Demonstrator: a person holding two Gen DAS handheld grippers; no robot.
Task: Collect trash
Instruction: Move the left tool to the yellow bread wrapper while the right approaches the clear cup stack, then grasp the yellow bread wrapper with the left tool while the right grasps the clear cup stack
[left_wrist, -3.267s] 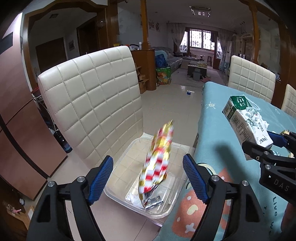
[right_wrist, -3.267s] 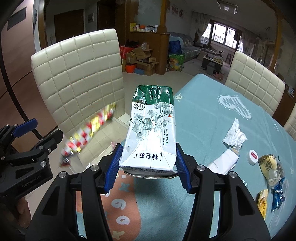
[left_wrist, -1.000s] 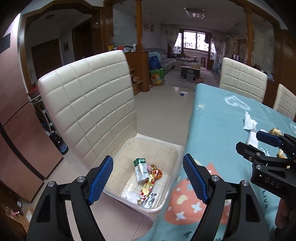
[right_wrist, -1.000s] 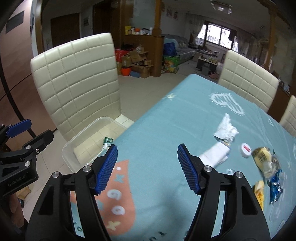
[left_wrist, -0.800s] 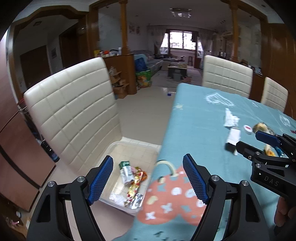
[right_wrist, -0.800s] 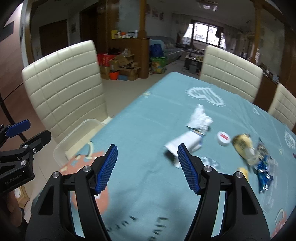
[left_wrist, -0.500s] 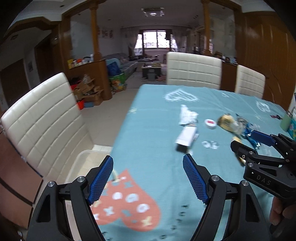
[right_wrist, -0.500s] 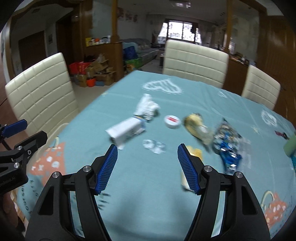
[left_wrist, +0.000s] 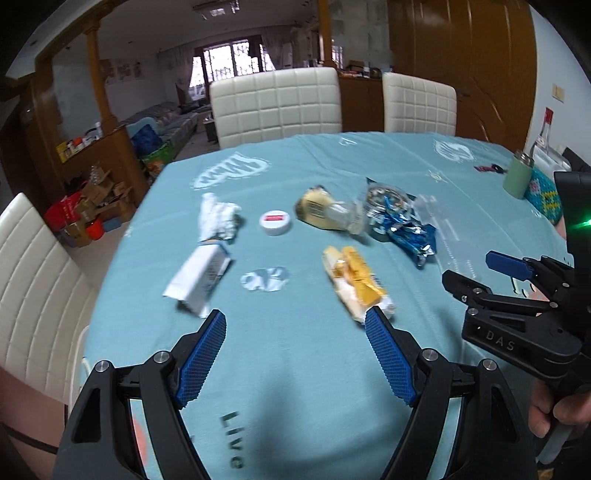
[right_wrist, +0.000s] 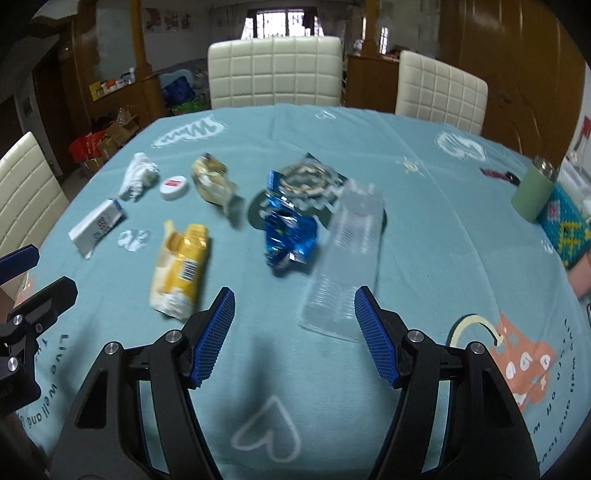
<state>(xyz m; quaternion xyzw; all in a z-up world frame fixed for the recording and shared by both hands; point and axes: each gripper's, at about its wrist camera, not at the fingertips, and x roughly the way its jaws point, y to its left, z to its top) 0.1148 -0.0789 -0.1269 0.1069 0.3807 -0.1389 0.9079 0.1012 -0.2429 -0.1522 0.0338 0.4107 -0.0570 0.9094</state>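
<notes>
Trash lies on the teal tablecloth: a yellow wrapper, a white carton, a crumpled tissue, a white lid, a beige wrapper, a blue wrapper and a clear plastic tray. My left gripper is open and empty, just short of the yellow wrapper. My right gripper is open and empty, near the clear tray's near end.
A green cup stands at the table's right side by a patterned box. White quilted chairs stand at the far edge, and another chair at the left. Boxes clutter the floor at far left.
Both grippers have swung right, away from the clear bin on the left chair, and now face the trash on the table. The carton and striped wrapper stayed in the bin.
</notes>
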